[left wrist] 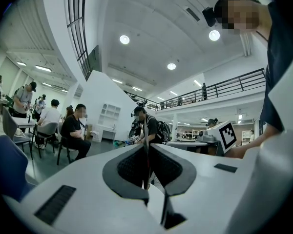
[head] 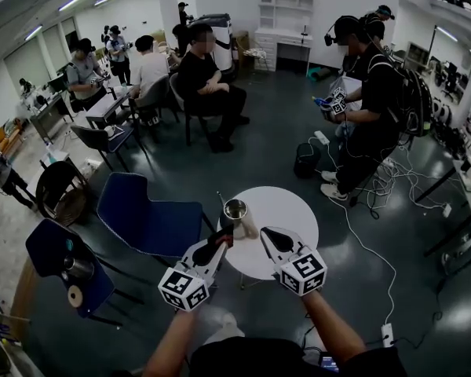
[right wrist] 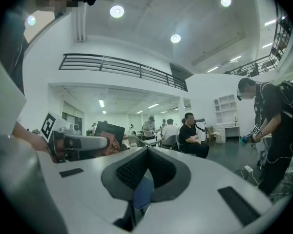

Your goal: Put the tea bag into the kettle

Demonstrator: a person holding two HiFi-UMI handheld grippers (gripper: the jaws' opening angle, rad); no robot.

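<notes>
A steel kettle [head: 235,209] with its top open stands at the left side of a small round white table [head: 290,210]. My left gripper [head: 224,240] hovers just in front of the kettle, shut on a thin reddish tea bag packet [head: 228,237]. In the right gripper view the packet [right wrist: 98,147] sticks out of the left gripper's tip. From the left gripper view [left wrist: 147,152] only the packet's thin edge shows between the pads. My right gripper [head: 265,234] is beside it over the table's front, shut with nothing held, as the right gripper view [right wrist: 147,152] confirms.
Two blue chairs [head: 153,222] [head: 59,254] stand left of the table. A person [head: 373,108] holding grippers stands beyond it at the right, and a white cable [head: 377,258] trails over the floor. More people sit at tables in the back left.
</notes>
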